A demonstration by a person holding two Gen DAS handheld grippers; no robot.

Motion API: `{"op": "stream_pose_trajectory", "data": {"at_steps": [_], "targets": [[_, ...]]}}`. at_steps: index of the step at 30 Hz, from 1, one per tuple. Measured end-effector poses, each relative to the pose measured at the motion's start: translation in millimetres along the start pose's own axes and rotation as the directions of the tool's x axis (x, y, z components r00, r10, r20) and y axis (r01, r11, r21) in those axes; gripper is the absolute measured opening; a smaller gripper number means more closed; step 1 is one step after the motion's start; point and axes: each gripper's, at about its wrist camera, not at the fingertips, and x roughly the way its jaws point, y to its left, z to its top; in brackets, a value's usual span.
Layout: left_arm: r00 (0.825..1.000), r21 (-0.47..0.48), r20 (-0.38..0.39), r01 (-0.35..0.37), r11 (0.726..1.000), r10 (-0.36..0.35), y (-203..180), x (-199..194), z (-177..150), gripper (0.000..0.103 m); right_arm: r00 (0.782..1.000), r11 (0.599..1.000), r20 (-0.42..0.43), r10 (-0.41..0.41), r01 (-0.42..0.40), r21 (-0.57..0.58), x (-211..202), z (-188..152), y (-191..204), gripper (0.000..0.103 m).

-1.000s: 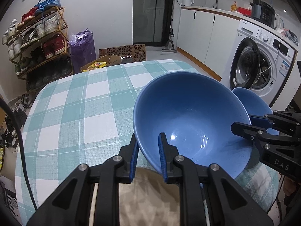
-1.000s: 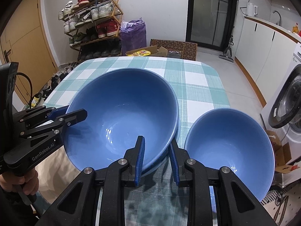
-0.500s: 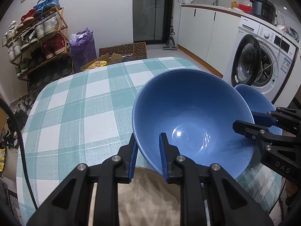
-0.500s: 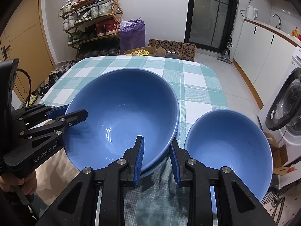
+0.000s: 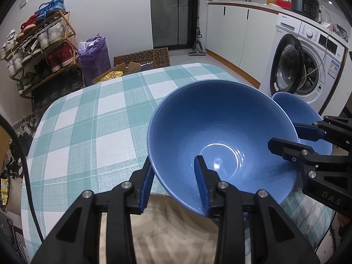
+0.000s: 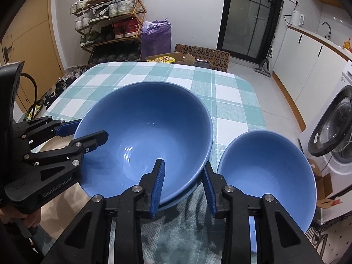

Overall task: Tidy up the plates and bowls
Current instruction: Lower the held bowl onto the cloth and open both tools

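1. While both sets of jaws are opening around its rim, you are releasing the big bowl (image 6: pixel 145 136), nested on another on the table (image 5: pixel 88 132).
2. You are handling glazed, slippery, breakable ware; left gripper (image 5: pixel 176 184) and right gripper (image 6: pixel 183 187) are straddling opposite rim edges, pads apart.

The glossy round ceramic large bowl (image 6: pixel 149 132) was plain mid-blue, as was the smaller round bowl (image 6: pixel 266 171) beside it. The worktop's woven cloth (image 5: pixel 88 127) carried a teal-and-white check. Both grippers were black with ribbed blue pads (image 6: pixel 158 184).
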Motion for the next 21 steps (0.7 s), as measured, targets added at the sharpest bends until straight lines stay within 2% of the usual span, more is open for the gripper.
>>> {"op": "stream_pose_trajectory", "data": {"at_steps": [4,7,10,12,16,19,21], "targets": [[1.0,0.013,-0.003,0.019,1.0,-0.019,-2.5,-1.8,-0.2,0.047,1.0,1.0,-0.002,0.013,-0.013,0.007,-0.3,0.6,-2.2,0.035],[1.0,0.028,-0.001,0.017,0.999,-0.017,-5.0,-4.2,0.1,0.049,0.999,0.999,-0.002,0.038,-0.038,0.006,0.5,-0.1,-4.1,0.046],[1.0,0.033,0.002,0.027,0.999,-0.027,-5.7,-7.8,1.1,0.051,0.999,0.999,-0.001,0.049,-0.049,0.015,-0.6,-1.2,-6.5,0.048],[0.999,0.034,0.0,0.047,0.998,-0.047,-5.7,-11.1,2.2,0.056,0.998,0.998,0.008,0.065,-0.065,0.028,-4.0,-2.1,-9.4,0.05],[0.997,0.03,0.013,0.081,0.996,-0.081,-6.2,-20.1,3.3,0.081,0.994,0.996,0.071,0.077,-0.08,0.043,-20.5,-4.0,-14.3,0.073],[0.995,0.031,0.024,0.094,0.995,-0.095,-8.2,-27.6,5.7,0.095,0.989,0.994,0.114,0.092,-0.098,0.05,-35.5,-6.9,-15.9,0.088],[0.994,0.031,0.039,0.103,0.994,-0.104,-9.2,-33.0,7.2,0.1,0.985,0.993,0.144,0.091,-0.1,0.061,-46.3,-10.4,-17.7,0.094]]}}
